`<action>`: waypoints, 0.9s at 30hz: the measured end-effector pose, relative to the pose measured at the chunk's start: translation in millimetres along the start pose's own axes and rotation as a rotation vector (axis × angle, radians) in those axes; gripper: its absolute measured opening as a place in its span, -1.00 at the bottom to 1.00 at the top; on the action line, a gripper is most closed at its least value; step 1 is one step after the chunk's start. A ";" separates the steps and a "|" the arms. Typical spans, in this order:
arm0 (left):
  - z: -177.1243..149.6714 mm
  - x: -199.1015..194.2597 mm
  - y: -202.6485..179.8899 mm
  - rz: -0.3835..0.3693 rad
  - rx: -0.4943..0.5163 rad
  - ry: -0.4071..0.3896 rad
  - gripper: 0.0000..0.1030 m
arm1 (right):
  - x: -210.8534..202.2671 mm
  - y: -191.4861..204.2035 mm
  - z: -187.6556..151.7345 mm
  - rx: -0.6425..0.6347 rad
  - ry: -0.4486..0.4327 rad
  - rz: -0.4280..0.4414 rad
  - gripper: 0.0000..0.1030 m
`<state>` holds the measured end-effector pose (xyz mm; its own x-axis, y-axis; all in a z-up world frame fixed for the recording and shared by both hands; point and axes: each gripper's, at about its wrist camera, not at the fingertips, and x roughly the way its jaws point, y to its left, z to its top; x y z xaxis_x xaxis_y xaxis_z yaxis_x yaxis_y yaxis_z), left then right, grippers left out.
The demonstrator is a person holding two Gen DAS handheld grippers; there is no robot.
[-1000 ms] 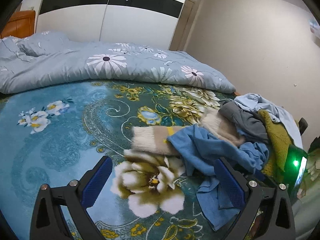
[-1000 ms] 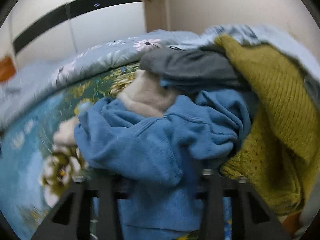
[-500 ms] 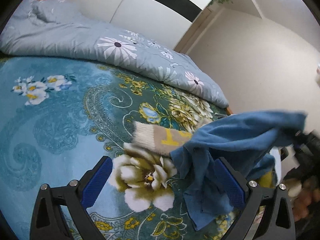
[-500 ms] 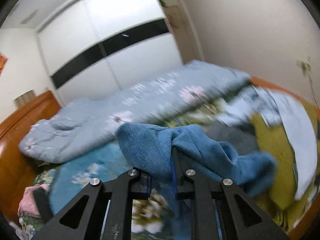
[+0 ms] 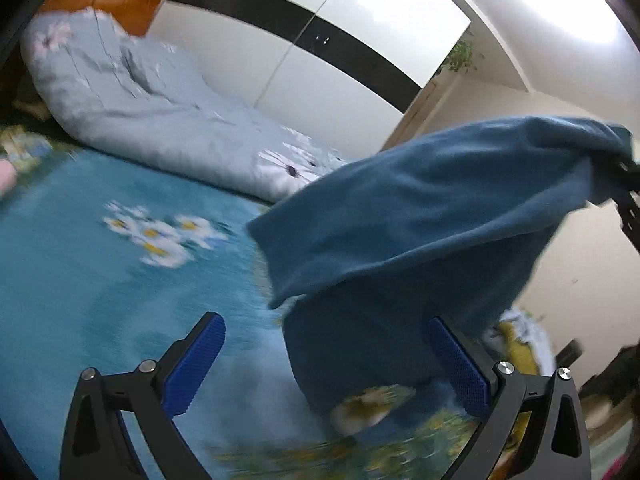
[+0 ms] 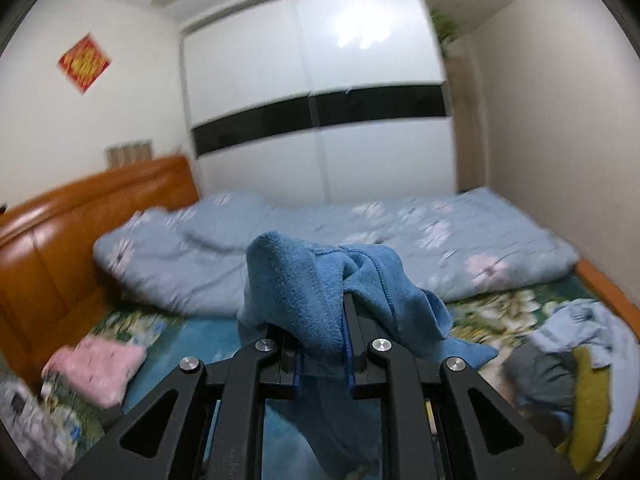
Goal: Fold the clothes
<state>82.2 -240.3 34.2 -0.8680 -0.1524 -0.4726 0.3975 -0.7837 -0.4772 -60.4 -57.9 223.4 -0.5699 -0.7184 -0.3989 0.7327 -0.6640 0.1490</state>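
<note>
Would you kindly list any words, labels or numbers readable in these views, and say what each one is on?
No text can be read in either view.
Red diamond-shaped wall decoration: gold markings, too blurred to read.
Blue fleece garment, held in the right gripper: no visible label.

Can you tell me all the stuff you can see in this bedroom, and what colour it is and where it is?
blue fleece garment: one, blue, lifted above the bed, pinched in the right gripper
clothes pile: one heap, mustard, grey and pale blue, right side of the bed
pink folded cloth: one, pink, left side of the bed
duvet: one, pale blue with flowers, bunched along the far side
bedspread: one, teal with flowers, covering the bed
headboard: one, orange wood, left
wardrobe: one, white with a black band, far wall
red wall decoration: one, left wall
left gripper: black with blue pads, open
right gripper: black, shut on the fleece
</note>
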 end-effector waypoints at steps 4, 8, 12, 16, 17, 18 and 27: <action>4.2 -31.0 55.6 0.157 -0.009 -0.018 1.00 | 40.5 46.0 -25.0 -0.034 0.092 0.117 -0.68; 10.8 -64.0 111.8 0.259 -0.099 -0.052 1.00 | 89.5 106.1 -62.1 -0.086 0.215 0.238 -0.67; 9.4 -92.2 150.2 0.338 -0.138 -0.079 1.00 | 140.4 166.6 -101.9 -0.139 0.345 0.346 -0.66; 5.8 -106.9 181.6 0.382 -0.173 -0.081 1.00 | 177.0 216.1 -150.7 -0.180 0.482 0.406 -0.66; 4.6 -108.9 188.6 0.389 -0.181 -0.078 1.00 | 184.8 226.7 -163.9 -0.201 0.516 0.407 -0.66; 3.5 -110.9 195.6 0.395 -0.189 -0.076 1.00 | 192.1 236.2 -176.7 -0.221 0.549 0.408 -0.66; -3.3 -98.1 217.9 0.368 -0.250 -0.024 1.00 | 205.9 251.9 -225.9 -0.347 0.653 0.396 -0.42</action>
<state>255.0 -394.2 -25.9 -0.6610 -0.4100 -0.6284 0.7382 -0.5056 -0.4466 90.9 -326.2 -25.6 0.0051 -0.5498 -0.8353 0.9670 -0.2101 0.1442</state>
